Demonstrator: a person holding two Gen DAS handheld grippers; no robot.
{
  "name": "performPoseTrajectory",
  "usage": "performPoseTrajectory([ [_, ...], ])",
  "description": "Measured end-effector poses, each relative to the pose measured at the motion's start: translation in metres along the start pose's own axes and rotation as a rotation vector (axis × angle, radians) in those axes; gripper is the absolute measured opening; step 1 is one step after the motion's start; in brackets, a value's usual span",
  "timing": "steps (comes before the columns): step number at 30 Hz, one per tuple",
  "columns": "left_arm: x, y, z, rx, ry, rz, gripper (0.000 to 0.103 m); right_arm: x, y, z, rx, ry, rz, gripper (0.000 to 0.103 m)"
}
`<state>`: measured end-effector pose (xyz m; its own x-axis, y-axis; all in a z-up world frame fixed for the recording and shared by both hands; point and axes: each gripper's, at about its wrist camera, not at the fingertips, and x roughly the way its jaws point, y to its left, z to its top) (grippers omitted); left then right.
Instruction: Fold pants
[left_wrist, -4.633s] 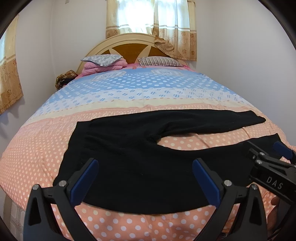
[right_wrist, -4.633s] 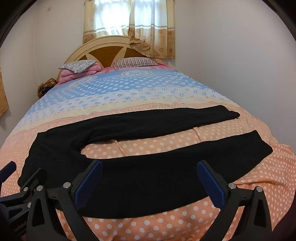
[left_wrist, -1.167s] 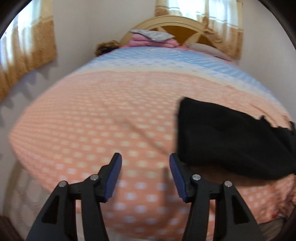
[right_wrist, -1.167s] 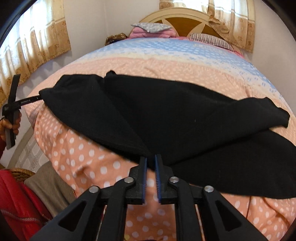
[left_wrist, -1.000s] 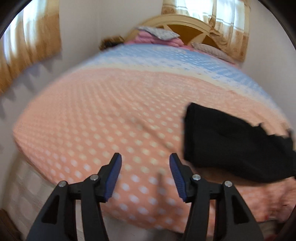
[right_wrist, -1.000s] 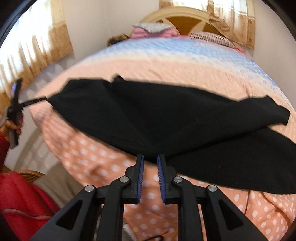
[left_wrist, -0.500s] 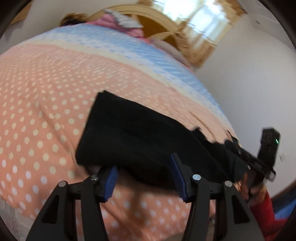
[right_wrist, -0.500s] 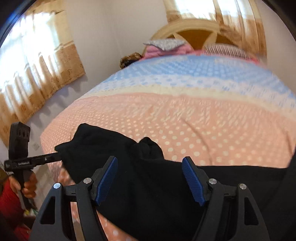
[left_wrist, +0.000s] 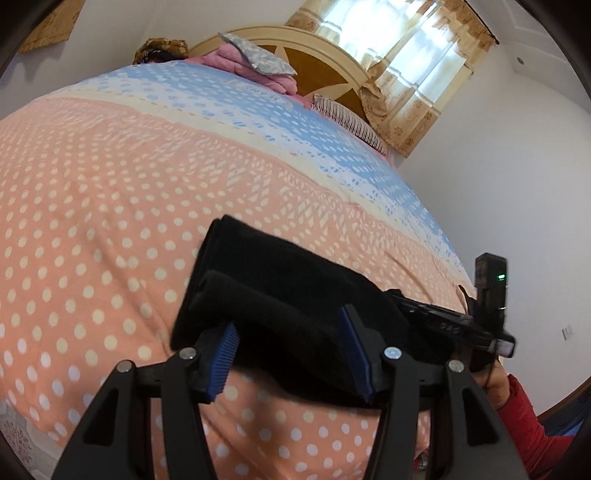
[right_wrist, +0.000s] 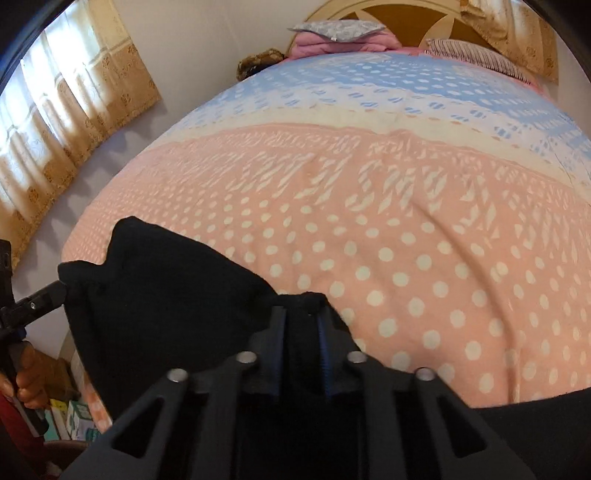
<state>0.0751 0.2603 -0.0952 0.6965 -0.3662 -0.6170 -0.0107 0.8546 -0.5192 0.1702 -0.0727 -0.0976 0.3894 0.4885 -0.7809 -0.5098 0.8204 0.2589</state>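
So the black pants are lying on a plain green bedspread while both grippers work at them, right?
Not green or plain: the bedspread under the black pants is peach with white dots, blue-banded near the headboard, as the left wrist view shows. The rest holds.

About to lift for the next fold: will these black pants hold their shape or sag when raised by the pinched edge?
Probably sag: the pants already drape in soft rolls over the bedspread. The knit looks thick, so the right gripper, shut on a bunched edge, should hold. The doubled layers may slide apart.
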Motion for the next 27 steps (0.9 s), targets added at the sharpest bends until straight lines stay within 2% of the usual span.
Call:
performPoseTrajectory([
  [2,0.007,-0.001,0.004,0.014,-0.009,0.023,0.057,-0.008,-0.007,0.003,0.044,-0.024,0.051,0.008],
  [4,0.008,-0.001,0.007,0.024,-0.031,0.040,0.057,-0.024,-0.019,0.008,0.105,-0.090,0.093,0.006],
  [7,0.004,0.000,0.007,0.086,-0.064,0.134,0.057,-0.041,-0.032,0.021,0.165,-0.177,0.086,0.006],
  [9,0.001,0.006,0.001,0.119,-0.051,0.184,0.057,-0.034,-0.037,0.026,0.185,-0.179,0.061,0.006],
  [11,0.001,0.013,-0.008,0.164,-0.008,0.249,0.059,-0.014,-0.039,0.026,0.186,-0.139,0.028,0.006],
  [13,-0.002,0.024,-0.017,0.202,0.016,0.353,0.059,0.004,-0.046,0.021,0.199,-0.103,0.007,0.007],
  [15,-0.012,0.038,-0.017,0.176,0.014,0.410,0.057,0.004,-0.055,0.016,0.234,-0.127,0.041,0.008],
  [18,-0.036,0.039,-0.001,0.118,-0.063,0.380,0.057,-0.012,-0.069,0.021,0.314,-0.138,0.139,0.012],
  [20,-0.044,0.024,0.010,0.151,-0.116,0.351,0.057,-0.038,-0.075,0.009,0.363,-0.213,0.137,0.012],
  [22,-0.039,-0.005,0.024,0.232,-0.153,0.324,0.057,-0.058,-0.066,0.000,0.325,-0.265,0.114,0.012],
  [25,-0.015,-0.035,0.034,0.310,-0.171,0.296,0.059,-0.064,-0.041,-0.011,0.228,-0.209,0.133,0.012],
  [27,0.011,-0.045,0.034,0.317,-0.145,0.299,0.059,-0.054,-0.032,-0.021,0.200,-0.145,0.127,0.012],
])
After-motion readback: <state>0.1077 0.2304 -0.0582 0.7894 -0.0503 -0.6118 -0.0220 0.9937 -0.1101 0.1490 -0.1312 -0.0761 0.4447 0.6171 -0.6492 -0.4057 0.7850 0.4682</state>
